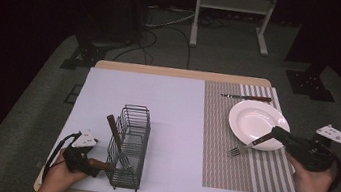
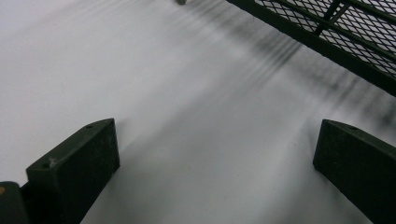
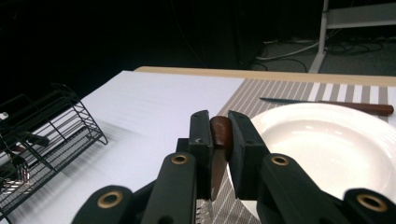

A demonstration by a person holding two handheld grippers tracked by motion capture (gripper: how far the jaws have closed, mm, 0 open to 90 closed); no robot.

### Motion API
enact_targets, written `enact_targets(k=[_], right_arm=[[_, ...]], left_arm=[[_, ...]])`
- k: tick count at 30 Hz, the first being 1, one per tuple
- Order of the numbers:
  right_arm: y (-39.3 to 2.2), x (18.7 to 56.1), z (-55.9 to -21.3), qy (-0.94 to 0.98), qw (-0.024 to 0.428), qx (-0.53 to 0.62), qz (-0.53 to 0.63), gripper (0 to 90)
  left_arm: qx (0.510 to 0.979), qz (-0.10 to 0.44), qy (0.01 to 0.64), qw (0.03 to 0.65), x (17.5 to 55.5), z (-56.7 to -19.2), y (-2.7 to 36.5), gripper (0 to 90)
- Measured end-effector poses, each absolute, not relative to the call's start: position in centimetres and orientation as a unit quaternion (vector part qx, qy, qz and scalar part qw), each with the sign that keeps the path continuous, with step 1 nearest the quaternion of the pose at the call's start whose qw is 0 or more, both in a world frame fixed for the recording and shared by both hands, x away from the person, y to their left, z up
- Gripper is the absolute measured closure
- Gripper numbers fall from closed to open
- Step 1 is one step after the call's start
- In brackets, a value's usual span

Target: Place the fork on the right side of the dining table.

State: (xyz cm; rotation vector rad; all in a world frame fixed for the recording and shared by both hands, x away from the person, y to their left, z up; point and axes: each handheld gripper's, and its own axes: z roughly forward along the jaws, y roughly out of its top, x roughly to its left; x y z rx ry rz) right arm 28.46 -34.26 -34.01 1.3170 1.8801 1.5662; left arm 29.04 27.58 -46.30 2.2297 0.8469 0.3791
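Right gripper (image 1: 270,136): jaws pinched on the brown handle of a fork (image 1: 248,145). In the right gripper view the handle end sits clamped between the two black jaws (image 3: 222,135), metal shank running down below them. In the high view the fork slopes down-left from the jaws, tines low over the striped placemat (image 1: 220,158), just beside the near-left rim of the white plate (image 1: 255,123); can't tell if the tines touch the mat. Right hand (image 1: 310,184) comes in from the bottom right, wrapped round the gripper body, gripper pointing left and slightly away from the person, over the plate's near edge.

Left gripper (image 1: 80,156): jaws spread wide, nothing between them. The left gripper view looks down at the bare white table cover (image 2: 196,107) with the jaws at the frame's lower corners. Left hand (image 1: 58,178) at the near-left table corner, gripper low, pointing right toward the black wire rack (image 1: 129,143), just beside its near-left end. Rack mesh shows at the top right of the left gripper view (image 2: 336,28).

A brown-handled utensil (image 1: 115,136) leans tilted inside the rack, handle up and to the left.

A knife (image 1: 249,97) with a brown handle lies flat on the placemat beyond the plate, apart from it.
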Motion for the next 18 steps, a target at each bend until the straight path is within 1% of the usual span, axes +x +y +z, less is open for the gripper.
enact_targets(k=[9,18], right_arm=[[-34.7,27.9,-34.7,0.659,0.180,0.477,0.553,79.9],[-35.5,27.9,-35.3,0.651,0.189,0.491,0.548,77.8]], left_arm=[[0.863,0.146,0.328,0.355,29.0,-46.3,27.6,0.0],[0.863,0.146,0.327,0.355,29.1,-46.3,27.6,0.0]])
